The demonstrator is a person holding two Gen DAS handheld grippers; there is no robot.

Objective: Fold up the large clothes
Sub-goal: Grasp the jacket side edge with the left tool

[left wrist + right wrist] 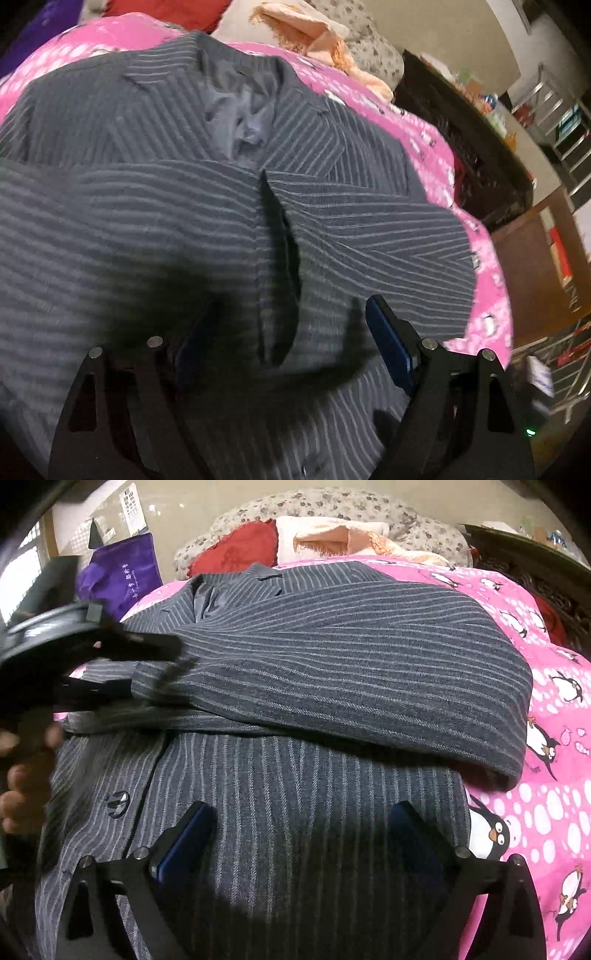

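A dark grey pinstriped suit jacket [166,229] lies on a pink penguin-print bedspread [436,155], collar at the far end, both sleeves folded across the chest. It fills the right wrist view too [332,664]. My left gripper [284,325] is open just above the jacket's lower part, holding nothing. My right gripper [303,830] is open over the jacket's lower front, beside a button [117,803], holding nothing. The left gripper and the hand holding it show blurred at the left of the right wrist view [92,646].
Pillows lie at the head of the bed: a floral one [332,509], a red one [236,550] and a peach cloth [332,539]. A purple bag [122,572] stands at the left. A dark carved bed frame [461,155] runs along the right side.
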